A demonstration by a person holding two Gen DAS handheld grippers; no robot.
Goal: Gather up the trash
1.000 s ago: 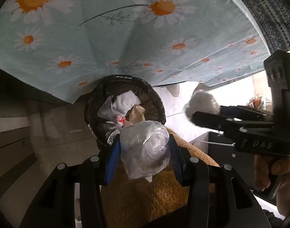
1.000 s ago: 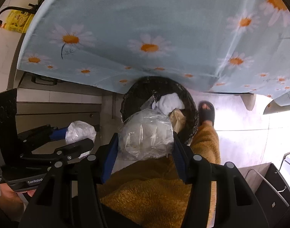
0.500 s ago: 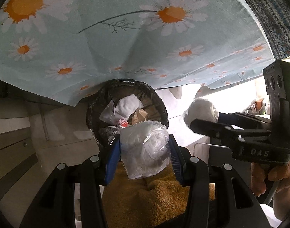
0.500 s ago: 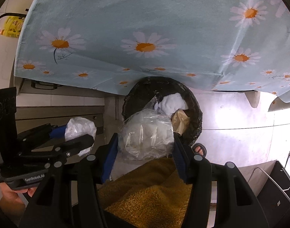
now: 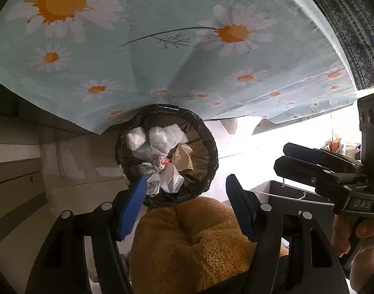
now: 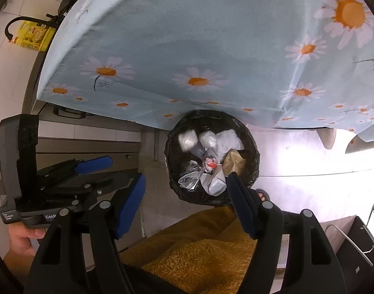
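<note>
A round bin with a black liner (image 5: 209,132) (image 6: 253,142) stands on the floor under the table edge. It holds two crumpled clear plastic bags (image 5: 138,138) (image 6: 187,140), white tissue (image 5: 172,132) (image 6: 229,138), brown paper (image 5: 183,155) (image 6: 233,161), foil (image 6: 190,180) and a red wrapper (image 6: 210,164). My left gripper (image 5: 187,183) is open and empty above the bin's near rim. My right gripper (image 6: 185,178) is open and empty above the bin. Each gripper shows from the side in the other's view, the right one (image 5: 289,156) and the left one (image 6: 108,166).
A light blue daisy tablecloth (image 5: 162,49) (image 6: 199,49) hangs over the bin's far side. My orange fleece trousers (image 5: 199,240) (image 6: 199,250) fill the bottom. A yellow bottle (image 6: 32,36) lies at far left. A black wire rack (image 6: 353,240) stands at lower right.
Both grippers opened and let go of their crumpled plastic bags. The two bags now lie in the bin at its far left.
</note>
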